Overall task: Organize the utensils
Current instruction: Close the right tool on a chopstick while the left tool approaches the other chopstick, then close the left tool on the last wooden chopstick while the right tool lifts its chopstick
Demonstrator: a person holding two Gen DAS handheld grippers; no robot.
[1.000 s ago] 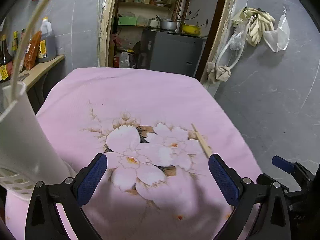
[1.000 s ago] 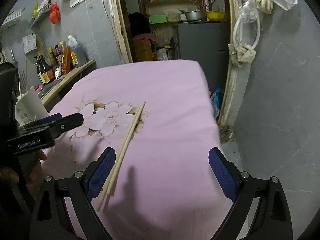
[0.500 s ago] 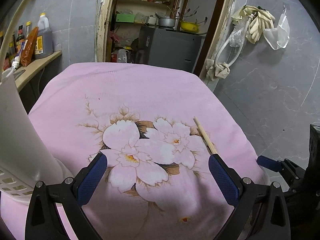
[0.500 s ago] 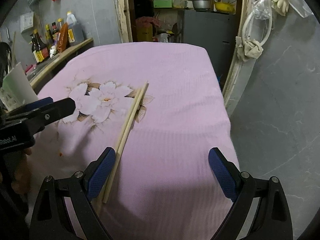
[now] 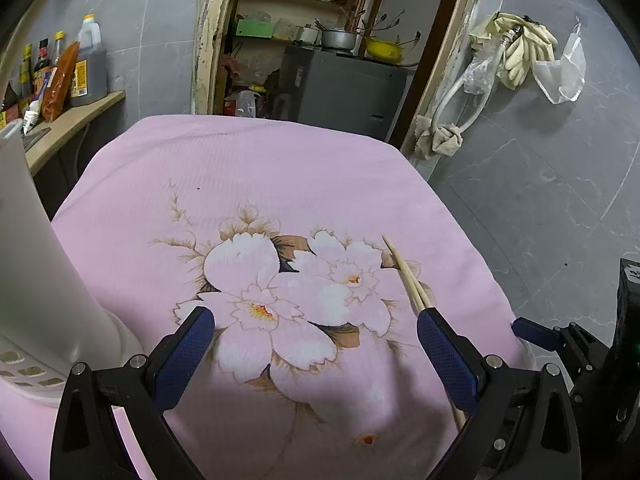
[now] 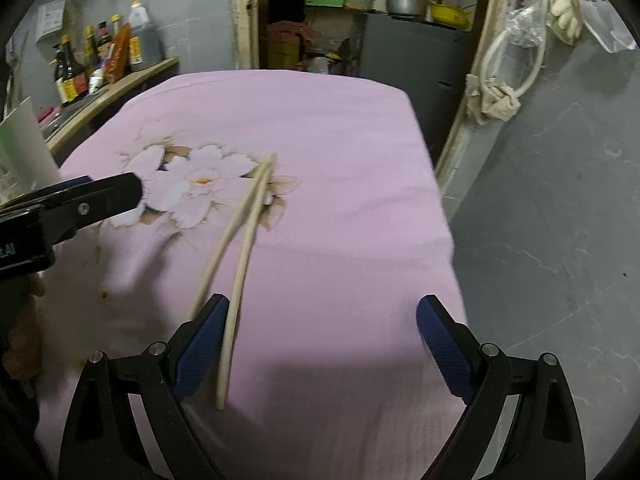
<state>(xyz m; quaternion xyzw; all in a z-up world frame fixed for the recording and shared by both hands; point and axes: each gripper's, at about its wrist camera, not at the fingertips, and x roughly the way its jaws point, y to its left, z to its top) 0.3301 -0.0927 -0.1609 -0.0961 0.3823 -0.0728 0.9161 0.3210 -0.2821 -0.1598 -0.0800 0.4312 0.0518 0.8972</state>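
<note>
chopsticks (image 6: pixel 246 236), a pale wooden pair, lie flat on the pink cloth (image 6: pixel 344 184) that covers the table. in the right wrist view they run from about 12 o'clock at the printed flowers (image 6: pixel 196 184) down toward 7 o'clock, tips close together at the far end and spreading a little nearer the camera. the near ends pass right by the left-hand blue pad of the right gripper (image 6: pixel 322 344); one stick ends inside the gap, the other is partly hidden behind that pad. whether the pad touches them i cannot tell. the right gripper's jaws stand wide apart, nothing pinched between them.

in the left wrist view the same chopsticks (image 5: pixel 406 276) sit at about 3 o'clock of the flower print, slanting down behind the right-hand pad of the left gripper (image 5: pixel 316 350). that gripper is wide too, only cloth between its pads. a white plastic holder (image 5: pixel 36 272) with holes near its base stands on the cloth at 9 o'clock, just beside the left gripper. sauce bottles (image 6: pixel 100 60) line a wooden shelf at 10 o'clock.
</note>
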